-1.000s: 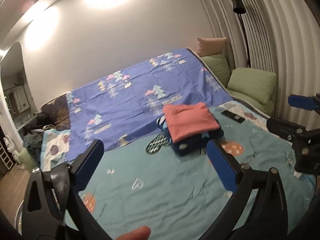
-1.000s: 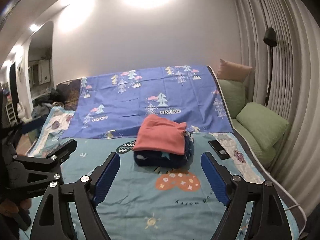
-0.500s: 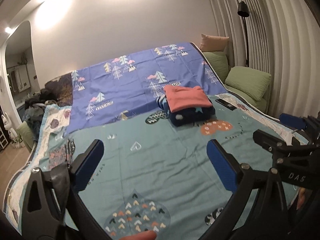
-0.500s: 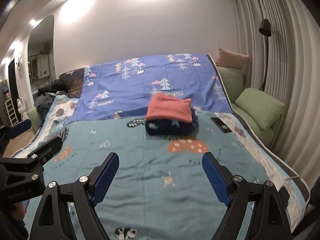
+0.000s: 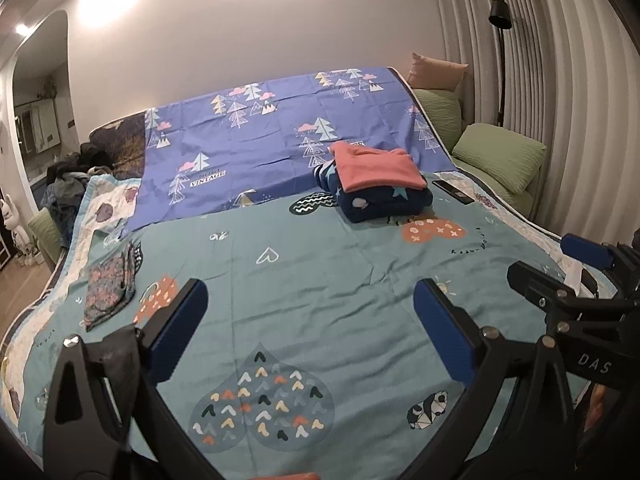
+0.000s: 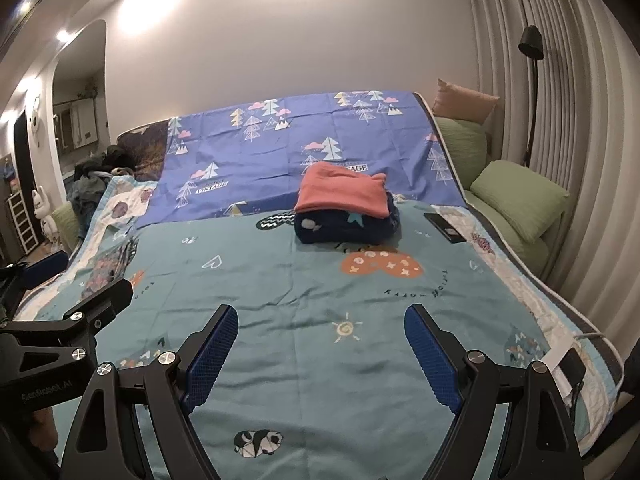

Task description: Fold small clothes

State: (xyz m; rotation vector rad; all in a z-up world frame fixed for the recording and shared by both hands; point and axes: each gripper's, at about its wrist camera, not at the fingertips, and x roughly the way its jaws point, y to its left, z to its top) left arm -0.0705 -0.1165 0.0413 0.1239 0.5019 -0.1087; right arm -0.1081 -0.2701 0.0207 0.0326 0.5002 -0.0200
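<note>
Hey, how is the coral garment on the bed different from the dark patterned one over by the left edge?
The coral garment is folded into a neat rectangle; the dark patterned garment lies loose and unfolded. The coral garment sits on top of a folded navy piece; the dark patterned garment lies directly on the teal bedspread. Neither is in a hand-held gripper.

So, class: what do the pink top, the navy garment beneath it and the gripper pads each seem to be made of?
Pink top: probably soft knit cotton, matte, with rounded folds. Navy garment: thicker, maybe fleece, since its folded edge bulges; star print. Gripper pads: blue, likely rubber or textured plastic, with a fine grid pattern showing in the right wrist view.
</note>
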